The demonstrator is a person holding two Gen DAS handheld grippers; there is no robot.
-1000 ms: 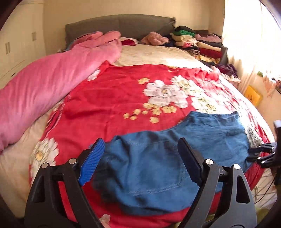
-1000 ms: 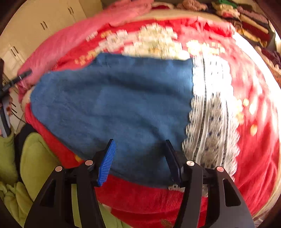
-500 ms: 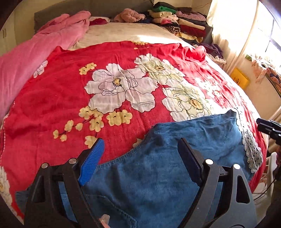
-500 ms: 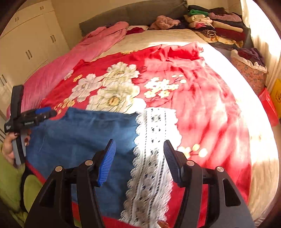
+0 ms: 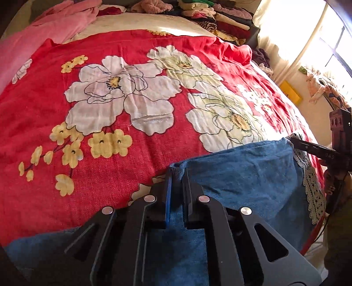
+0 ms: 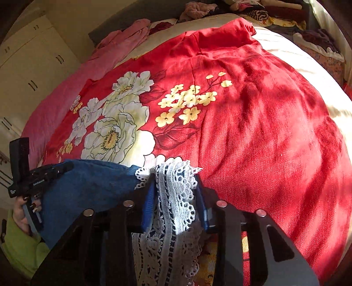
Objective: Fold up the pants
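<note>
Now pants (image 5: 242, 173) edges clamped, bedspread (image 5: 110, 66) open

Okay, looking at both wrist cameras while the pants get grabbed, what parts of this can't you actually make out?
- Near part of the blue pants: left wrist view, covered by the left gripper body.
- Lower lace trim: right wrist view, behind the right gripper and in shadow.
- Person's hand: right wrist view, mostly cut off by the edge.
- Stacked clothes: left wrist view, too small and far to identify.
</note>
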